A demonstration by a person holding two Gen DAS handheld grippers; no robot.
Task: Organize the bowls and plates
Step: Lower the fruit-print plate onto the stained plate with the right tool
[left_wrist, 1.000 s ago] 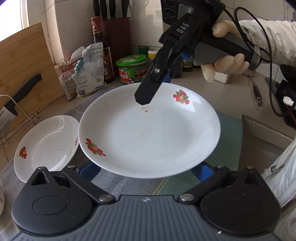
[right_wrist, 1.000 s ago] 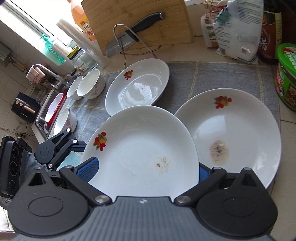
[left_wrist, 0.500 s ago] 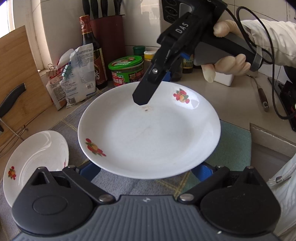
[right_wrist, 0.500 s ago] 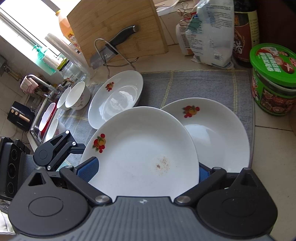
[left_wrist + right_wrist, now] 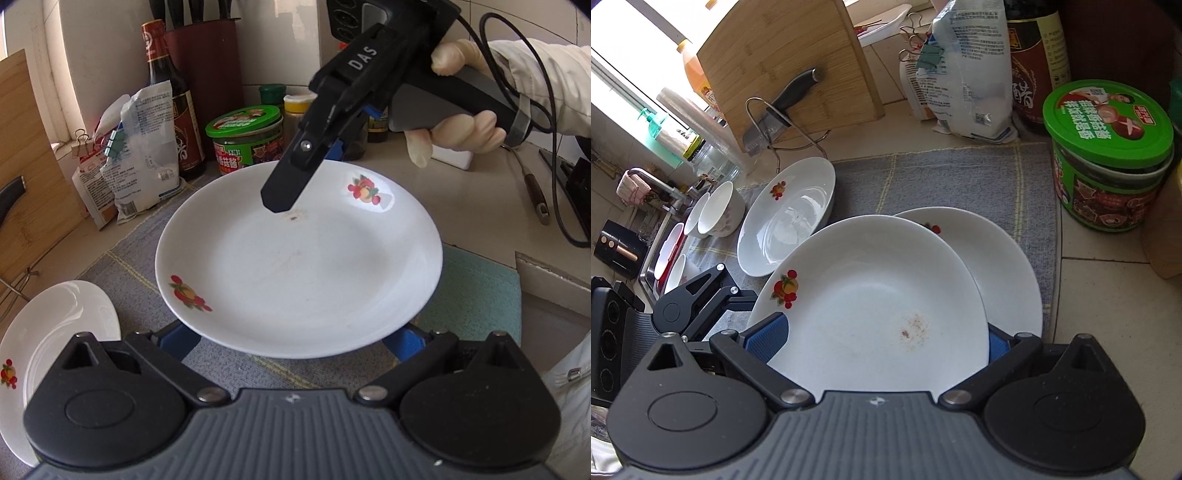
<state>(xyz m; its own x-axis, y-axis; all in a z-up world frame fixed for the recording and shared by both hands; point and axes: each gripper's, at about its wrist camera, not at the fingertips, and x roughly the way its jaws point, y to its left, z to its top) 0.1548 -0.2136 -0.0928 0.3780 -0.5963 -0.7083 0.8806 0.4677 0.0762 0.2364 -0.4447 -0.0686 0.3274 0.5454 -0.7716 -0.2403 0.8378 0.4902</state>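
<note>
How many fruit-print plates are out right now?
3: held plate between both grippers; second plate under it on the grey mat; third plate left, beside the bowls.

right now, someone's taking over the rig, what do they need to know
Both hand-held grippers hold the same plate, lifted above the grey mat: left hand-held gripper on one rim, right hand-held gripper on the opposite rim.
Below it on the mat lies a second plate, partly overlapped. A third plate lies further left, with bowls beyond by the sink.
Done: one plate picked up.
Left: probably set it on the second plate, then stack the third plate and gather the bowls.
</note>
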